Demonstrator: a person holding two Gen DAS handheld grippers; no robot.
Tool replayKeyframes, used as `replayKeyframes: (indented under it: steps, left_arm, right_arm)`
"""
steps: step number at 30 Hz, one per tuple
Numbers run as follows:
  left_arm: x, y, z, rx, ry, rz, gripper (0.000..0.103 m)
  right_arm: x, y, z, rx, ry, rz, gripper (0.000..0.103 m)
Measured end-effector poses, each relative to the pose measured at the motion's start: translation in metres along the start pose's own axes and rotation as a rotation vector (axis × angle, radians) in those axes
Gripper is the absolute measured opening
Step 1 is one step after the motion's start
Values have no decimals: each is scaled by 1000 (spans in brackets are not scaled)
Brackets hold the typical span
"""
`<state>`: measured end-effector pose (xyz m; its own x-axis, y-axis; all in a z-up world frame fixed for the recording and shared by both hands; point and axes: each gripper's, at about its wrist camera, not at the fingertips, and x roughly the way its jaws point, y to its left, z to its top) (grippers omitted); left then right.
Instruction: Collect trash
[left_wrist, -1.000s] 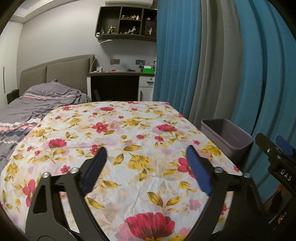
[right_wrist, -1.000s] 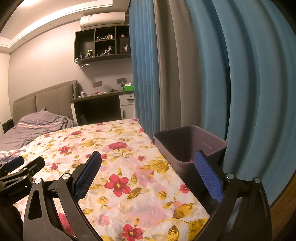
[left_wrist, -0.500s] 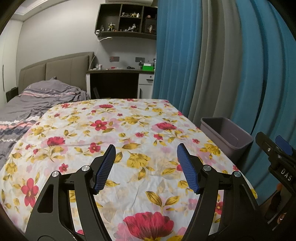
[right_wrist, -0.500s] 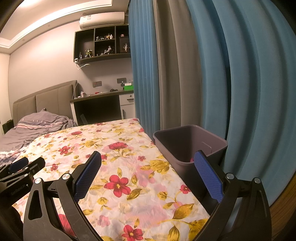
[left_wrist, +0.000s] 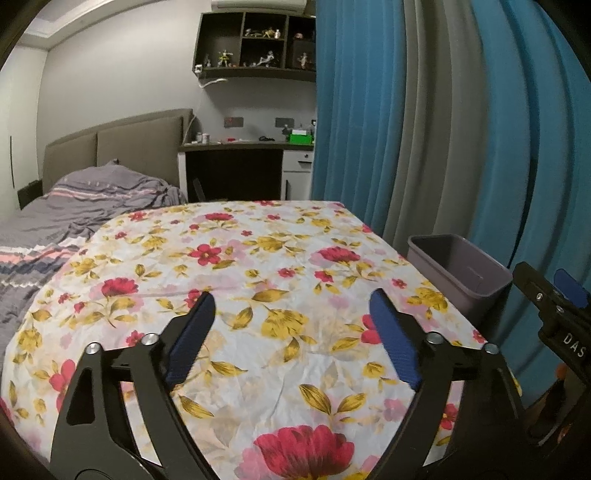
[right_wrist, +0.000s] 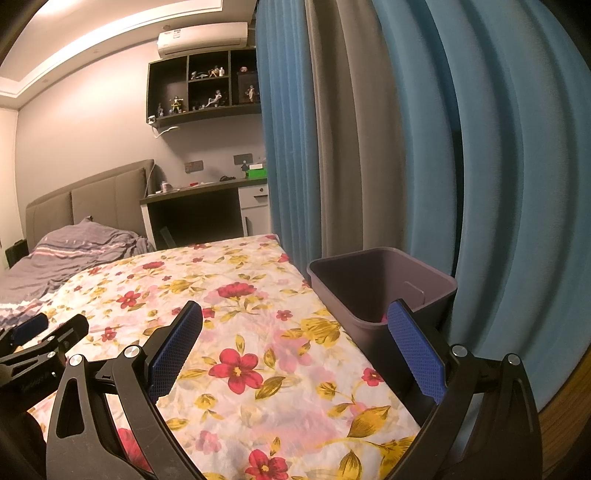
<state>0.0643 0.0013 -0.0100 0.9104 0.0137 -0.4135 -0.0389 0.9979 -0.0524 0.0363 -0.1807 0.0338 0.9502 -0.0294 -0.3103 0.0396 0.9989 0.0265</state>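
Two grippers spread wide, holding nothing — left gripper (left_wrist: 291, 325), right gripper (right_wrist: 295, 332), textured blue pads. Wrinkled floral cloth (left_wrist: 258, 258) covers surface. Rectangular grey plastic bin (right_wrist: 380, 284) just beside surface edge — pink scrap inside.

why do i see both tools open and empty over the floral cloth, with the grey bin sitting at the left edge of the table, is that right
One thing is off: the grey bin sits at the right edge of the floral cloth, by the blue curtain, not the left. The right wrist view shows it best. The rest holds: the left tool and right tool are both open and empty over the cloth.
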Motion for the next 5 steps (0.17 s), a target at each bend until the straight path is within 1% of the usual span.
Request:
replayKeyframes:
  steps: [3,5]
  left_arm:
    - [-2,1,2,4,-15,17,90]
    - [-2,2,2,-3,-10,21,90]
  right_arm:
    - [0,1,0,4,0,-1,96]
    - [0,0,0,4,0,-2,96]
